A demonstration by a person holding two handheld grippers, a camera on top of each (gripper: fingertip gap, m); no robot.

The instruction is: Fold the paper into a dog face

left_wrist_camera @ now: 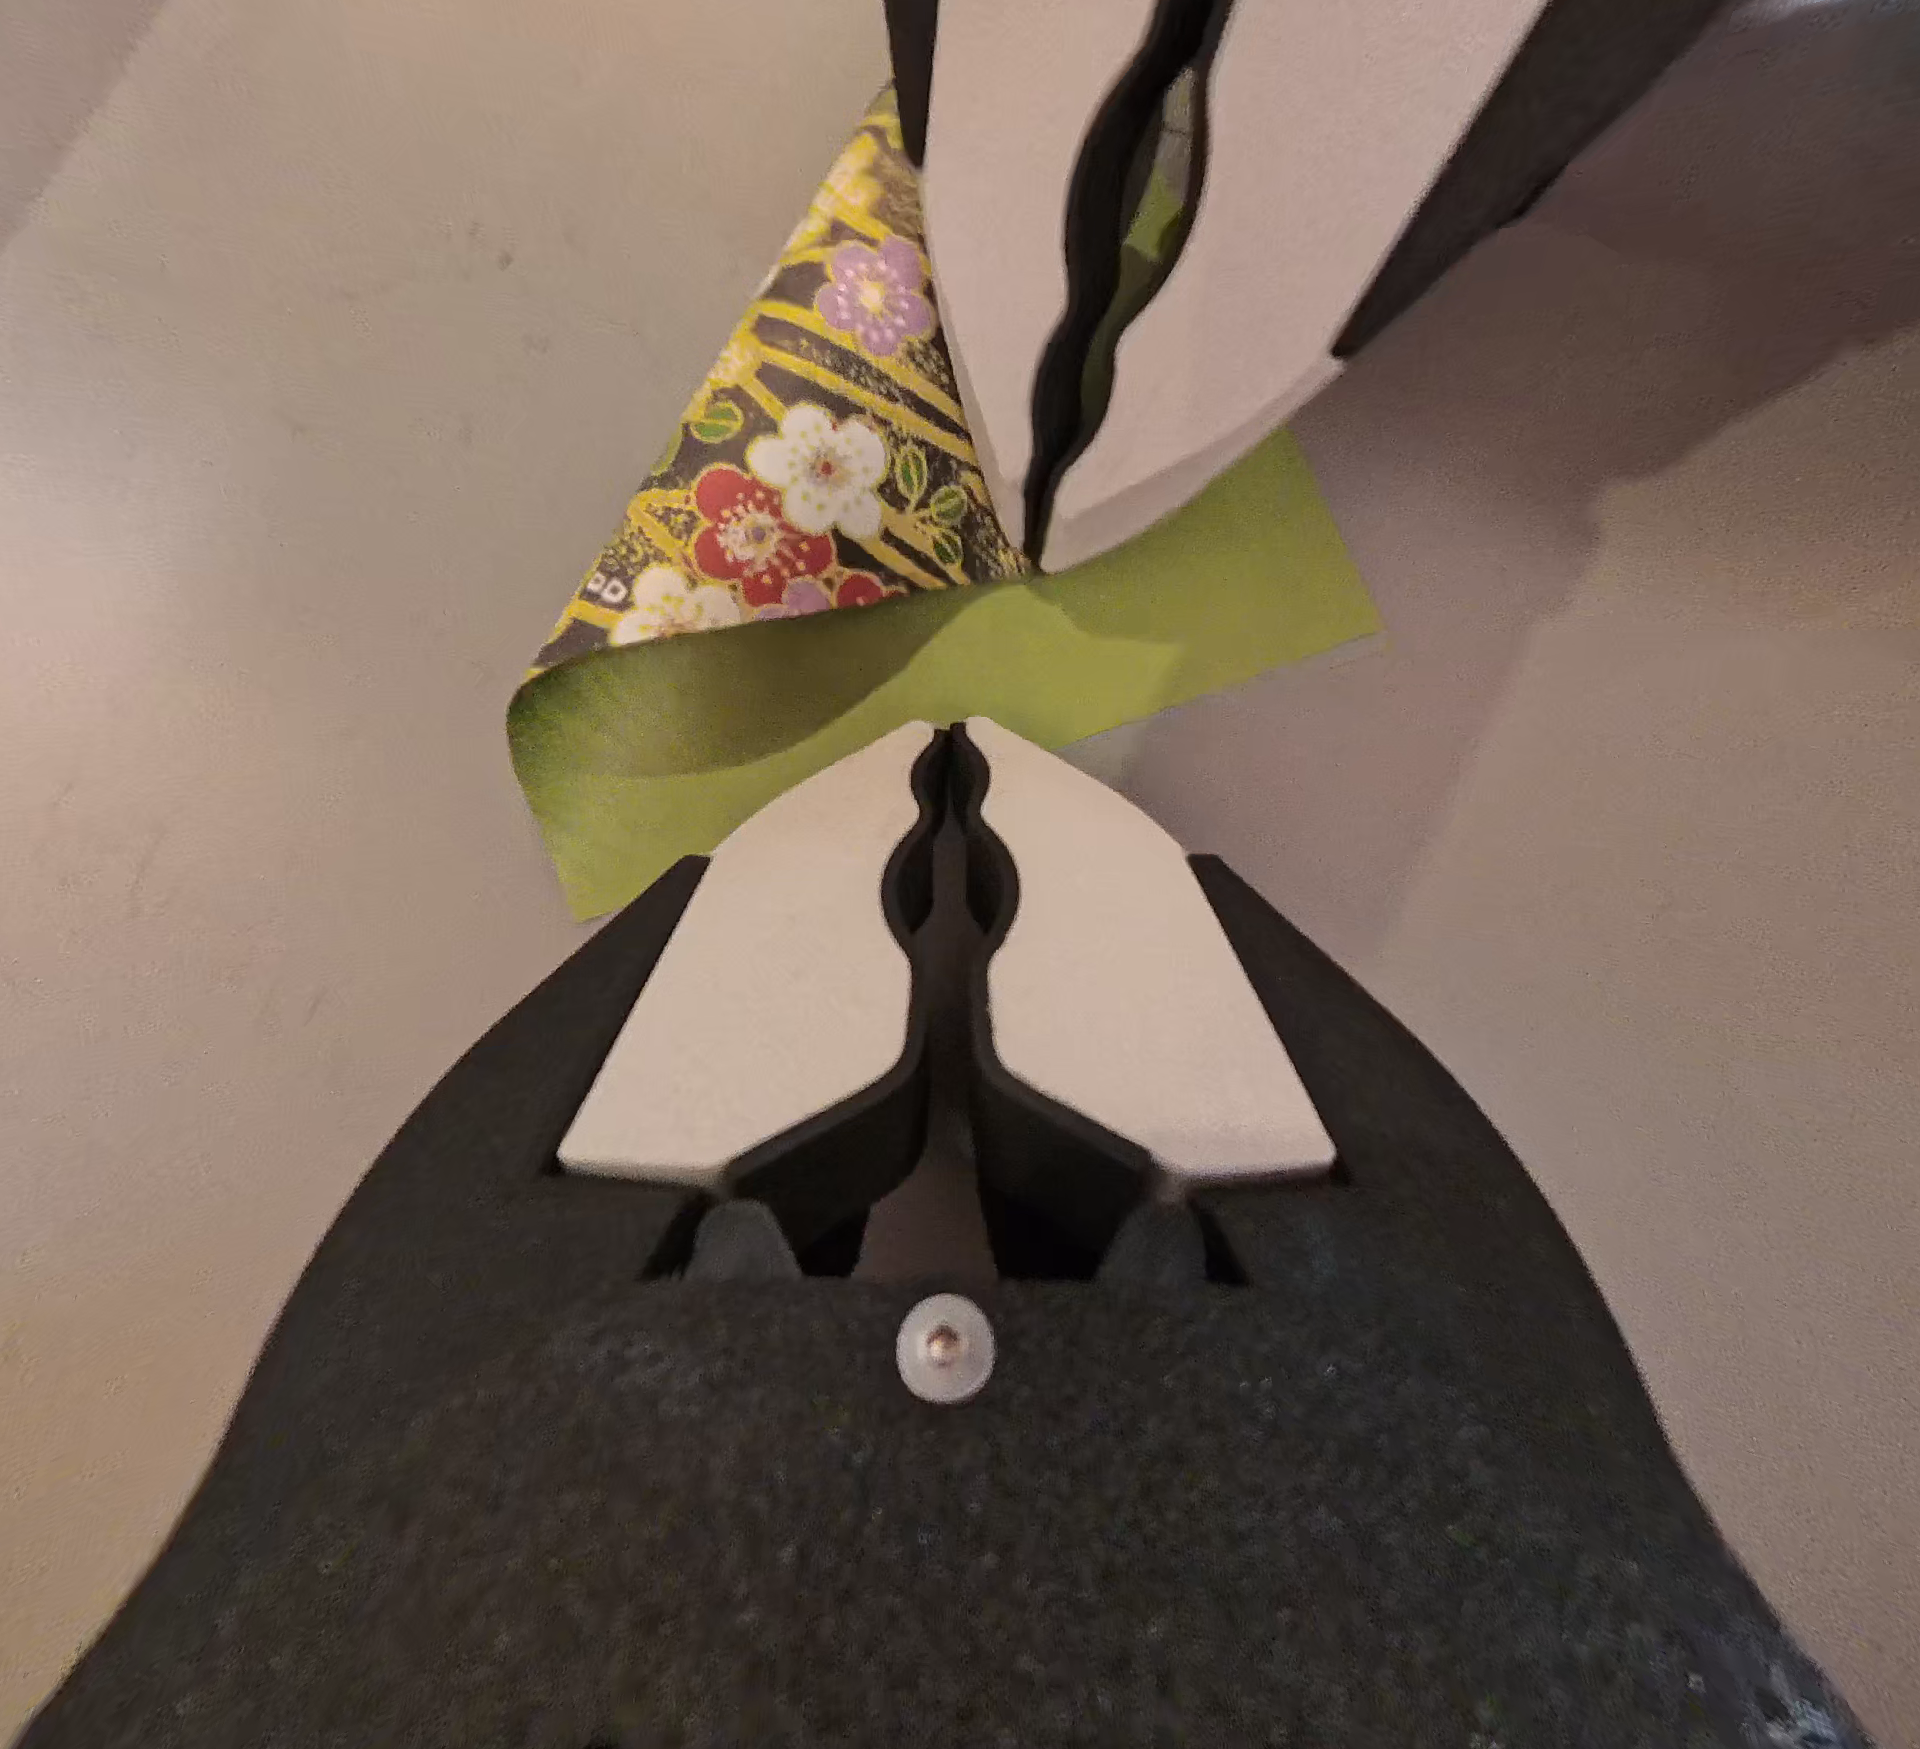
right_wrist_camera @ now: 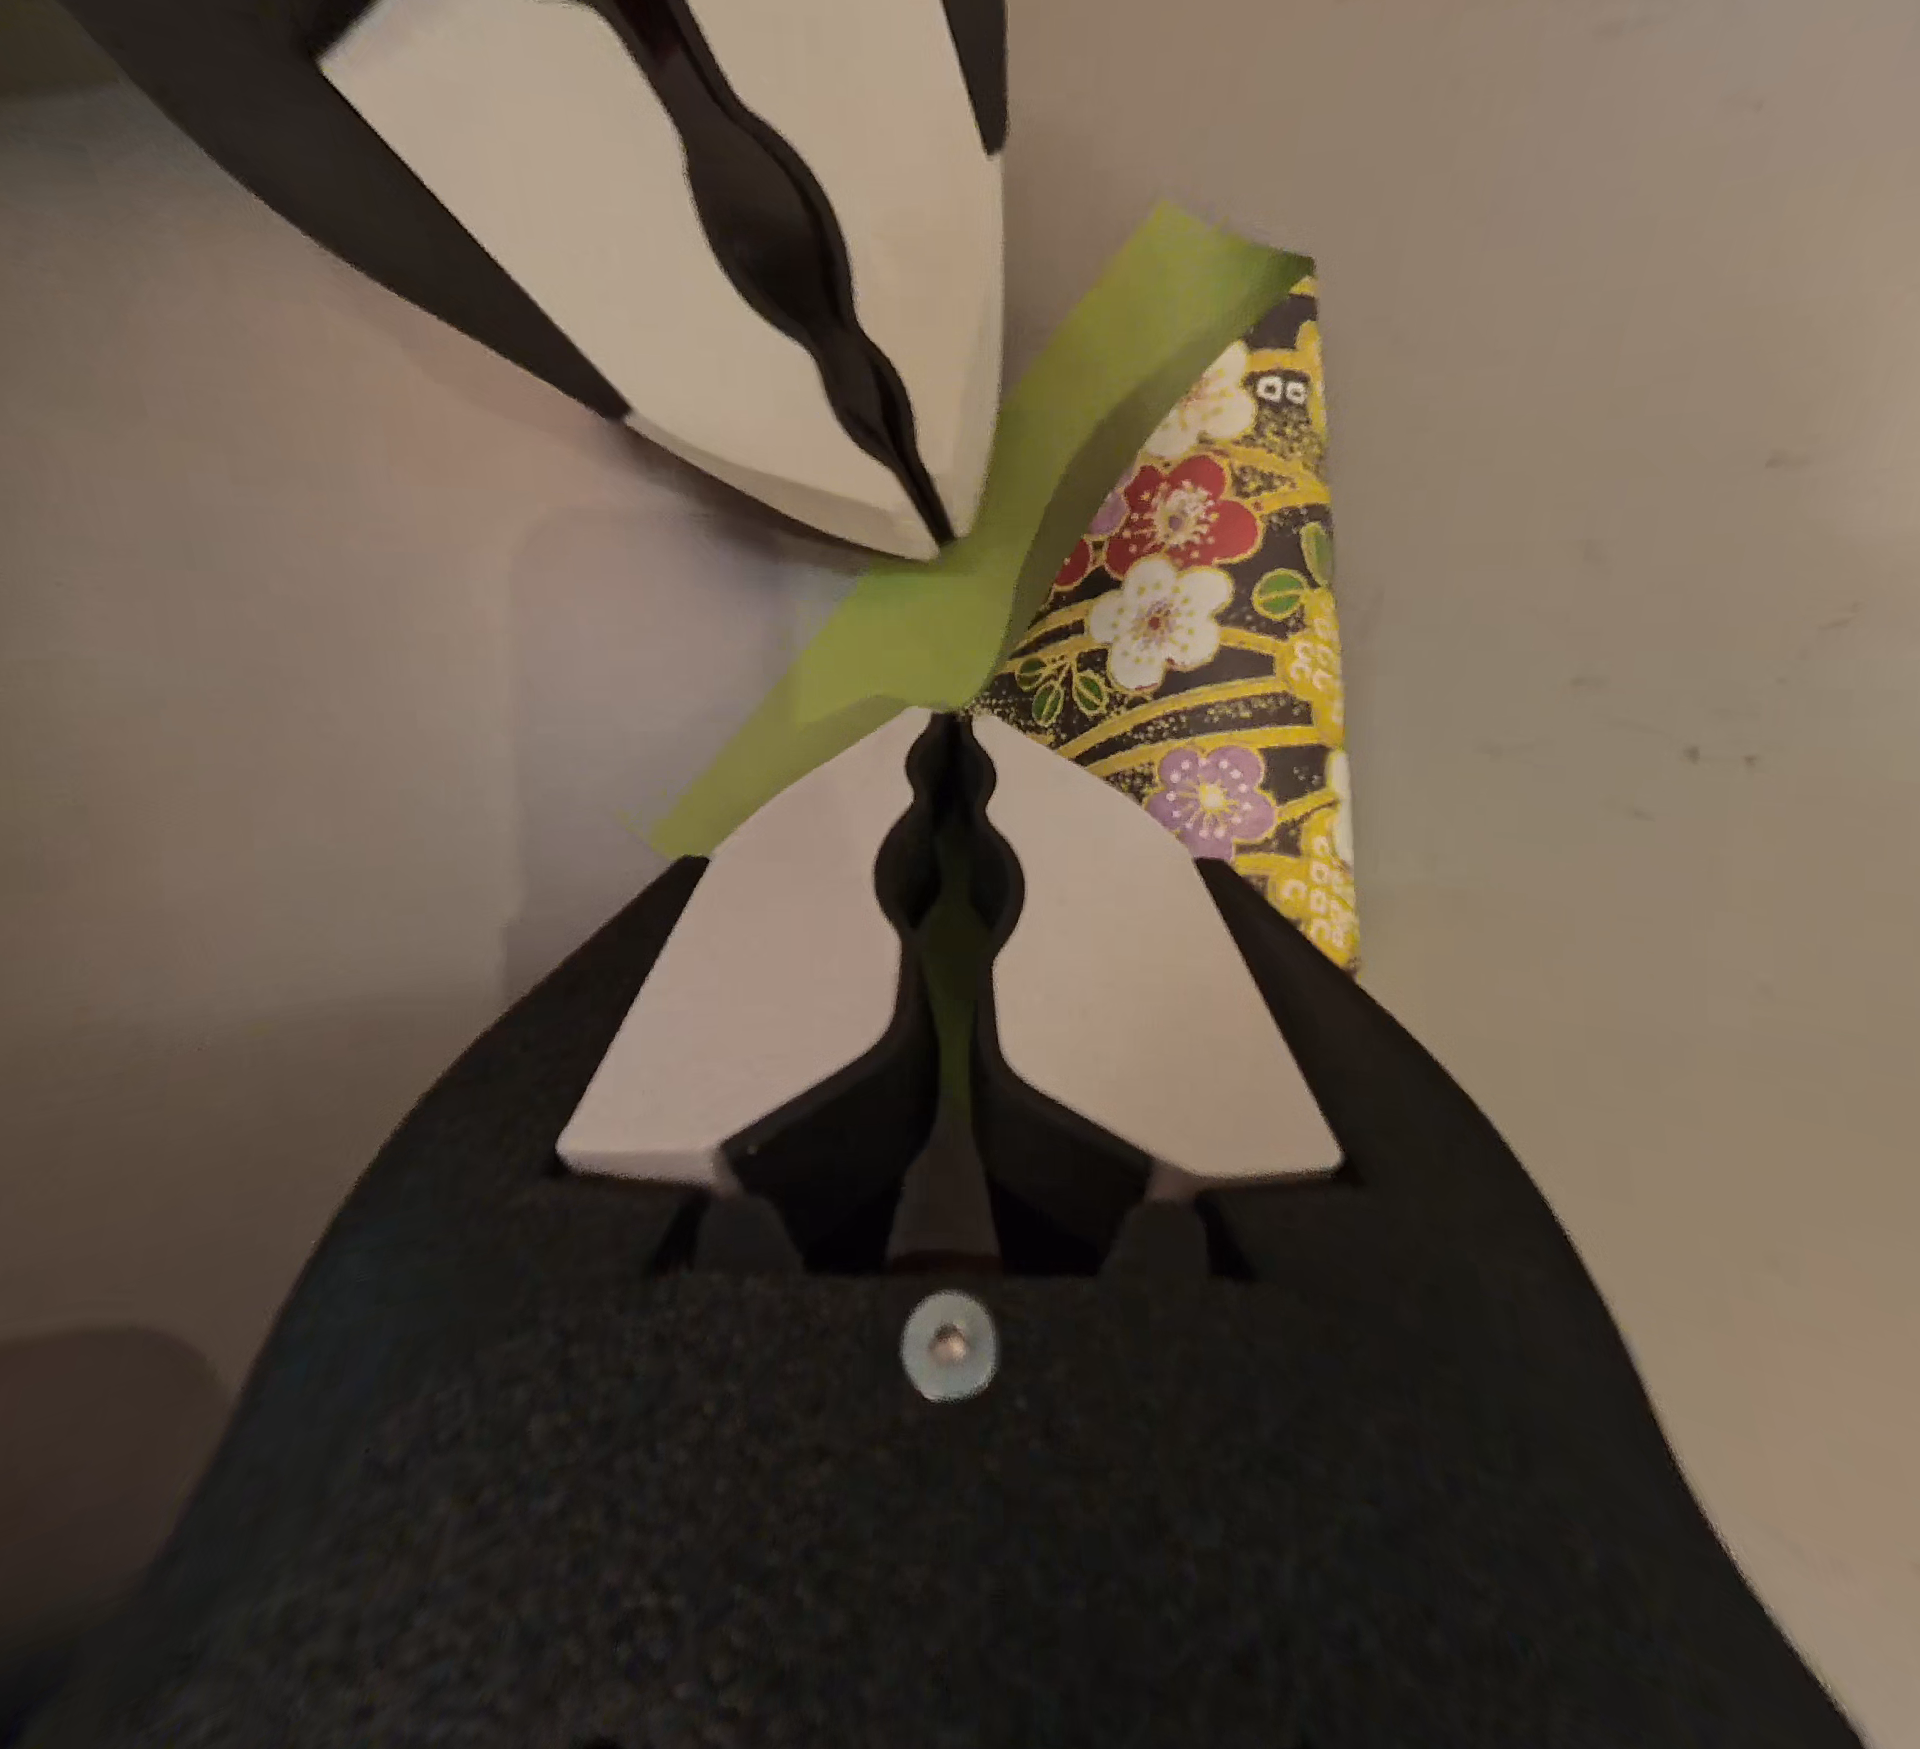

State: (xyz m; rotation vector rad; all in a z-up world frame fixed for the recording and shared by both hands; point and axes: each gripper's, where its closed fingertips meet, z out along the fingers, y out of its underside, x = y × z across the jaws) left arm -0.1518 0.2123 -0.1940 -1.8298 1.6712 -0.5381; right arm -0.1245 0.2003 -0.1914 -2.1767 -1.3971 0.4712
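Observation:
The paper [left_wrist_camera: 1143,650] is a square sheet, plain green on one side and black and yellow with flowers [left_wrist_camera: 831,473] on the other. It is bent over into a loose curl above the table. My left gripper [left_wrist_camera: 951,731] is shut on the green edge nearest it. My right gripper [left_wrist_camera: 1037,556] reaches in from the top of the left wrist view and is shut on the folded-over corner. In the right wrist view my right gripper [right_wrist_camera: 948,725] is shut, with green paper [right_wrist_camera: 935,619] showing between its fingers. There the left gripper [right_wrist_camera: 940,546] pinches the green edge from the upper left.
A plain pale tabletop [left_wrist_camera: 312,452] lies under everything and also fills the right wrist view [right_wrist_camera: 1558,556]. The two grippers' tips stand close together over the paper. No other objects show. Less than 4 cm separates the two grippers' tips.

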